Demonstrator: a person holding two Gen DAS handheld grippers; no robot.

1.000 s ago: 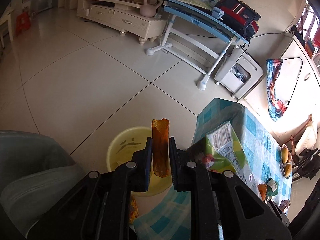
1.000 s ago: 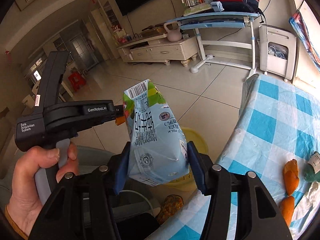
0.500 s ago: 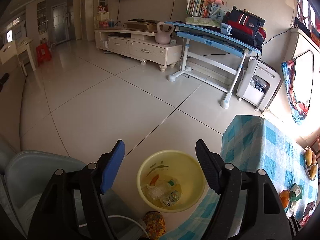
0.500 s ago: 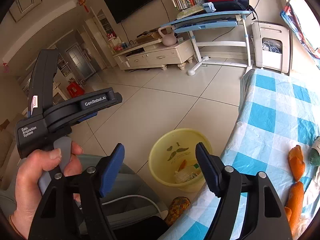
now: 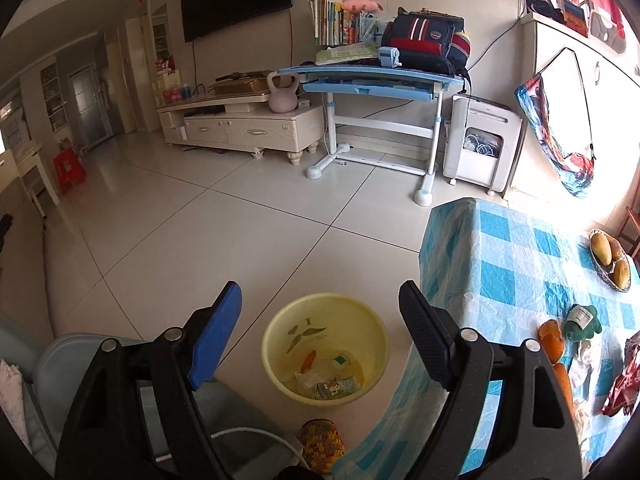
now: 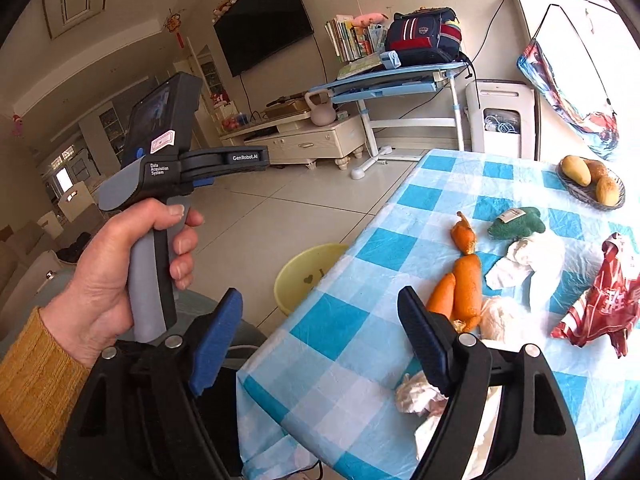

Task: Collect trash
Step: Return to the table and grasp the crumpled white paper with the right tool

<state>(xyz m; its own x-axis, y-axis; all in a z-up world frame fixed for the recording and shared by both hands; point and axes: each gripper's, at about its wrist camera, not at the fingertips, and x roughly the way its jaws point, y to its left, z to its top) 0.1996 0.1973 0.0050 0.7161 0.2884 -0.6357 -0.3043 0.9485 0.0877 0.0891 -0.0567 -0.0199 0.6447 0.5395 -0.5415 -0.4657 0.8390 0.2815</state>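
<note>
Both claws, the left claw [image 5: 320, 336] and right claw [image 6: 320, 344], have just been opening and hang empty, the yellow basin [image 5: 325, 354] apparently loaded, so next reach the orange peel [image 6: 464, 280] at the right claw view's centre-right on the counter [image 6: 360, 340].

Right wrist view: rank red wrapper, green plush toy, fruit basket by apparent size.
1. red wrapper, clearly largest, though nearest the camera.
2. fruit basket and green plush toy look about alike; basket sits farther, so unranked.
</note>
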